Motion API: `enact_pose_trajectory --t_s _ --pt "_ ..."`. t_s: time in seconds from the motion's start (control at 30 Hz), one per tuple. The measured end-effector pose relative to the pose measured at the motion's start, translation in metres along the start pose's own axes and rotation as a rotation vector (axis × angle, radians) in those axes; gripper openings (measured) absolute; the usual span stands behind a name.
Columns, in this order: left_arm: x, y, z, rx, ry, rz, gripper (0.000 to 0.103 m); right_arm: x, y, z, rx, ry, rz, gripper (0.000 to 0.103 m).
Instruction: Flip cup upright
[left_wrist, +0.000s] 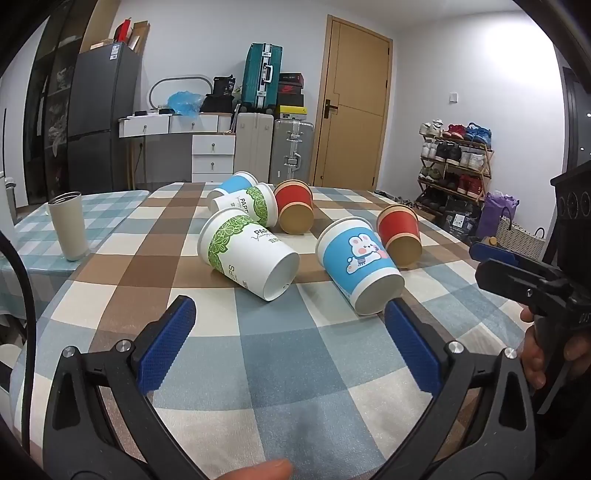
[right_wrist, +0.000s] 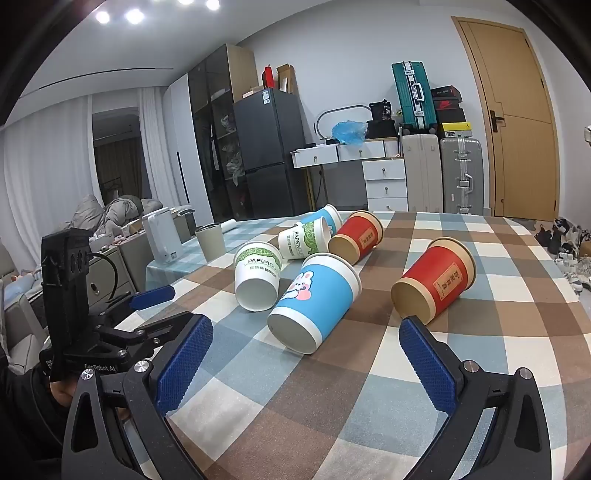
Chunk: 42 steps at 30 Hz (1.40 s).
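Note:
Several paper cups lie on their sides on the checked tablecloth (left_wrist: 295, 369). The nearest are a blue rabbit cup (left_wrist: 358, 262) (right_wrist: 314, 299), a white cup with green leaves (left_wrist: 247, 251) (right_wrist: 258, 277) and a red cup (left_wrist: 400, 236) (right_wrist: 436, 284). Farther back lie a second red cup (left_wrist: 295, 210) (right_wrist: 356, 234), a second green-leaf cup (left_wrist: 247, 205) (right_wrist: 303, 240) and a second blue cup (left_wrist: 232, 184) (right_wrist: 327, 216). My left gripper (left_wrist: 290, 306) is open and empty just short of the rabbit cup. My right gripper (right_wrist: 306, 328) is open and empty, its jaws on either side of the rabbit cup's base.
A grey tumbler (left_wrist: 68, 225) (right_wrist: 210, 242) stands upright at the table's left. A white kettle (right_wrist: 162, 236) stands beyond it. The other gripper shows at the right edge of the left view (left_wrist: 517, 273) and at the left of the right view (right_wrist: 147, 295). Suitcases, drawers and a door are behind.

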<state>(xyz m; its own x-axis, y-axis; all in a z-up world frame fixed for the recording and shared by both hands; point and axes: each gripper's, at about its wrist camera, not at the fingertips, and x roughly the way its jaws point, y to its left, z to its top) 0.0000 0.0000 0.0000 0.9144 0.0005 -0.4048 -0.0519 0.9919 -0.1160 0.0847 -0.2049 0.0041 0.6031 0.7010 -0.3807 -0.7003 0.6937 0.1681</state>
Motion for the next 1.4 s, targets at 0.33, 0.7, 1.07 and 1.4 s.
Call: enact_pose_trajectory --t_s 0.33,0.7,1.07,1.4 --pt "0.0000 -0.0003 0.0000 0.000 0.001 0.002 0.102 -0.0015 0.0019 -0.0007 0.003 0.002 0.000 0.103" --pt "0.0002 -0.0003 0.0001 0.002 0.000 0.002 0.102 0.0006 0.0002 -0.0006 0.005 0.008 0.001 0.103" --pt "-0.0021 -0.0027 0.0023 0.007 -0.002 0.005 0.102 0.0020 0.0013 -0.0010 0.003 0.009 0.001 0.103" --pt "-0.0022 -0.0031 0.0020 0.011 -0.004 0.006 0.102 0.0023 0.0011 -0.0008 0.003 0.009 0.001 0.103"
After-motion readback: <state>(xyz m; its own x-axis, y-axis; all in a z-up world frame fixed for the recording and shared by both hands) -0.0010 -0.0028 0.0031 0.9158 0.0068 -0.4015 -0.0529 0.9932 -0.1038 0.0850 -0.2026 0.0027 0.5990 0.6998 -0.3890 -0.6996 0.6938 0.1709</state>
